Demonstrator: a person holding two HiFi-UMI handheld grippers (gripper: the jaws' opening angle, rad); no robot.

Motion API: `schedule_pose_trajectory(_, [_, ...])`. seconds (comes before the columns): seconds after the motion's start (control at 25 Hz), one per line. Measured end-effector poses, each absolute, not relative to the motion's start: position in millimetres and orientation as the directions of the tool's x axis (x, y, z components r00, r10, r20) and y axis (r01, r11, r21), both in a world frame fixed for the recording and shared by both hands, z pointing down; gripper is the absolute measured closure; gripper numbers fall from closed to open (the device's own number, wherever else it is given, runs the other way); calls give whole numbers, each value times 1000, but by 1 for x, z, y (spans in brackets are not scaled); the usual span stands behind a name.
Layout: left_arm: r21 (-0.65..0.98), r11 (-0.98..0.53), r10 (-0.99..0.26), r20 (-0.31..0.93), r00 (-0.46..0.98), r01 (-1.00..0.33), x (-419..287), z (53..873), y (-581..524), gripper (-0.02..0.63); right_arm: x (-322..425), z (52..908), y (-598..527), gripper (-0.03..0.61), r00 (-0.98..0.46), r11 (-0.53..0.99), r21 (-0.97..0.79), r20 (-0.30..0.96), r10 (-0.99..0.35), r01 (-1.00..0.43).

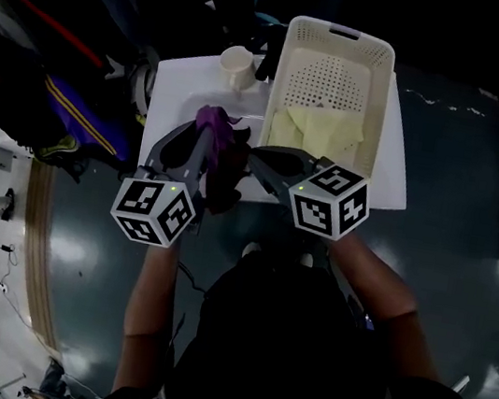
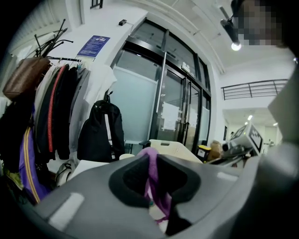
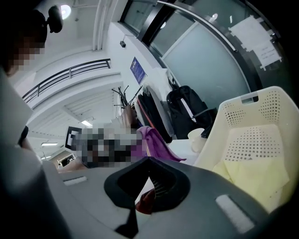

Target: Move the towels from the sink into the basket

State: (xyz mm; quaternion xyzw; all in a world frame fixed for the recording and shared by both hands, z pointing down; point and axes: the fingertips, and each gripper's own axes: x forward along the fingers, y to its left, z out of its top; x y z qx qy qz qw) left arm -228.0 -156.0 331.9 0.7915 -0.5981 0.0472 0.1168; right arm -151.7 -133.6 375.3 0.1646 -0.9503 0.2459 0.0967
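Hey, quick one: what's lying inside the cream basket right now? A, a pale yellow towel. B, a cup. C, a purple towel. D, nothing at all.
A: a pale yellow towel lies on the floor of the basket, while the purple towel is outside it, pinched in the left gripper.

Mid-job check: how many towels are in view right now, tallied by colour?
1 yellow towel, lying in the basket
1 purple towel, pinched in the left gripper
1 dark reddish towel, pinched in the right gripper
Total: 3 towels
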Motion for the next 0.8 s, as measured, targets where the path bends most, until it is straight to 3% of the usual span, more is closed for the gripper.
schedule_pose_trajectory(0.8, [64,-492,-866,58,496,-868,-124,246,-198,563,-68,335,-172,580,-853,772,-362,227,-470,-522])
